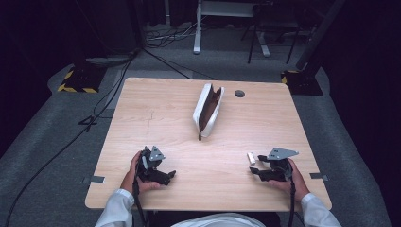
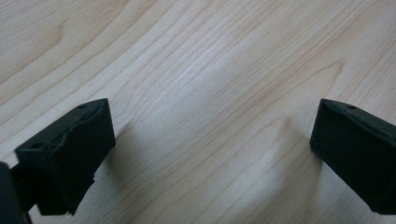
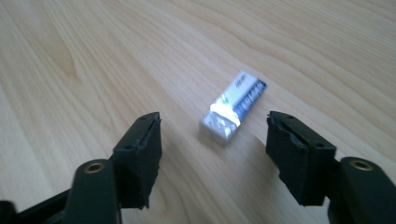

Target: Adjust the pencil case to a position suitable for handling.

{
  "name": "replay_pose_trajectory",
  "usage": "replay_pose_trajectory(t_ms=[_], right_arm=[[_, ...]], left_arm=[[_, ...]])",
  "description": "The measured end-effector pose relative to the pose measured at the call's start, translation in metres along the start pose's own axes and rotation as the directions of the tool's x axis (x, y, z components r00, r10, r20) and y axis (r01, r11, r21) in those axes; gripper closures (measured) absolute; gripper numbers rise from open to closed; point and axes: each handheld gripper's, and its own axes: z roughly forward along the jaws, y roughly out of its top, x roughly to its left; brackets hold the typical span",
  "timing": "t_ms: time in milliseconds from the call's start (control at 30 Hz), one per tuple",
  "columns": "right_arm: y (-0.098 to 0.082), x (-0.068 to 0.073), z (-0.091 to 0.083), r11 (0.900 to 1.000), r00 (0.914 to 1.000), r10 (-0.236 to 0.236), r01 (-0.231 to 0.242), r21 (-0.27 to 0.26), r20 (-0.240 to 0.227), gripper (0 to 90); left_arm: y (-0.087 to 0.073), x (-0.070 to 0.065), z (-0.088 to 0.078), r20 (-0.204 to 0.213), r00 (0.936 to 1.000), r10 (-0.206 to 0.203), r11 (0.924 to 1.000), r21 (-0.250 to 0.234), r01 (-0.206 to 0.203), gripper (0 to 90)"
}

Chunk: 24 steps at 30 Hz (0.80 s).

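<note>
Approach step: right claw point(image 3: 212, 135), jaws apart, faces the eraser point(image 3: 233, 106) lying just ahead on the table point(image 1: 156, 109); left claw point(image 2: 210, 154) apart, empty. Next, probably: advance, close.

Light wood table point(image 1: 156, 118) on grey carpet point(image 1: 47, 142). Open white case point(image 1: 208, 109) with a brown inside lies mid-table toward the far edge, a dark round hole point(image 1: 239, 93) just right of its far end. Small white eraser point(image 1: 251, 158) with a blue sleeve sits near right. Black cables point(image 1: 101, 101) trail off left, desk legs point(image 1: 197, 28) at the back.
</note>
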Motion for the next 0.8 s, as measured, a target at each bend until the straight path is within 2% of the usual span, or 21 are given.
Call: replay_pose_trajectory(t_ms=[67,100,133,200,233,267,367,400,467,500,567,633,667,700,800], right_arm=[[0.007,0.002,0.007,1.0,1.0,0.004,-0.004,-0.001,0.004,42.8],[0.012,0.002,0.012,1.0,0.9998,0.016,-0.016,-0.004,0.015,50.5],[0.012,0.002,0.012,1.0,0.9998,0.016,-0.016,-0.004,0.015,50.5],[0.014,0.001,0.015,0.999,0.9989,0.034,-0.034,-0.012,0.032,56.7],[0.014,-0.001,0.015,0.999,0.9979,0.045,-0.045,-0.013,0.045,62.0],[0.014,-0.001,0.015,0.999,0.9979,0.045,-0.045,-0.013,0.045,62.0],[0.012,-0.003,0.012,0.999,0.9974,0.043,-0.042,-0.014,0.058,71.7],[0.011,-0.005,0.01,0.999,0.9969,0.048,-0.047,-0.013,0.062,72.4],[0.009,-0.008,0.008,0.998,0.9966,0.055,-0.054,-0.014,0.061,73.1],[0.008,-0.01,0.006,0.998,0.9967,0.059,-0.059,-0.014,0.055,73.1],[0.005,-0.012,0.004,0.998,0.9968,0.059,-0.058,-0.013,0.054,73.3],[0.001,-0.015,-0.001,0.998,0.997,0.058,-0.058,-0.013,0.051,73.4],[0.001,-0.015,-0.001,0.998,0.997,0.058,-0.058,-0.013,0.051,73.4],[0.0,-0.016,-0.002,0.998,0.9972,0.056,-0.055,-0.017,0.049,73.4],[-0.006,-0.021,-0.009,0.998,0.9974,0.056,-0.056,-0.017,0.045,73.4]], left_arm=[[0.005,-0.004,0.003,0.012,0.9999,0.008,1.0,-0.005,-0.008,5.1],[0.007,-0.005,0.004,0.019,0.9997,0.012,0.9999,-0.005,-0.012,10.4],[0.01,-0.007,0.004,0.023,0.9993,0.029,0.9995,-0.008,-0.029,10.4],[0.016,-0.011,0.006,0.046,0.9984,0.034,0.9991,-0.028,-0.032,23.1],[0.019,-0.013,0.006,0.047,0.9983,0.034,0.9987,-0.04,-0.032,17.8],[0.025,-0.016,0.006,0.052,0.998,0.035,0.9978,-0.058,-0.032,17.8],[0.039,-0.026,0.005,0.067,0.9963,0.054,0.9927,-0.111,-0.046,19.3],[0.046,-0.029,0.005,0.08,0.9953,0.055,0.9906,-0.129,-0.045,19.9],[0.06,-0.037,0.006,0.073,0.9942,0.079,0.9852,-0.158,-0.067,21.1],[0.072,-0.043,0.008,0.076,0.9926,0.094,0.9794,-0.186,-0.079,22.9],[0.083,-0.046,0.01,0.075,0.9922,0.1,0.9739,-0.212,-0.082,23.4],[0.106,-0.047,0.015,0.064,0.9945,0.083,0.9671,-0.246,-0.065,23.6],[0.106,-0.047,0.015,0.064,0.9945,0.083,0.9671,-0.246,-0.065,23.1],[0.117,-0.047,0.018,0.072,0.9949,0.07,0.9625,-0.267,-0.049,23.1],[0.139,-0.044,0.027,0.039,0.9978,0.054,0.9577,-0.285,-0.041,23.1]])
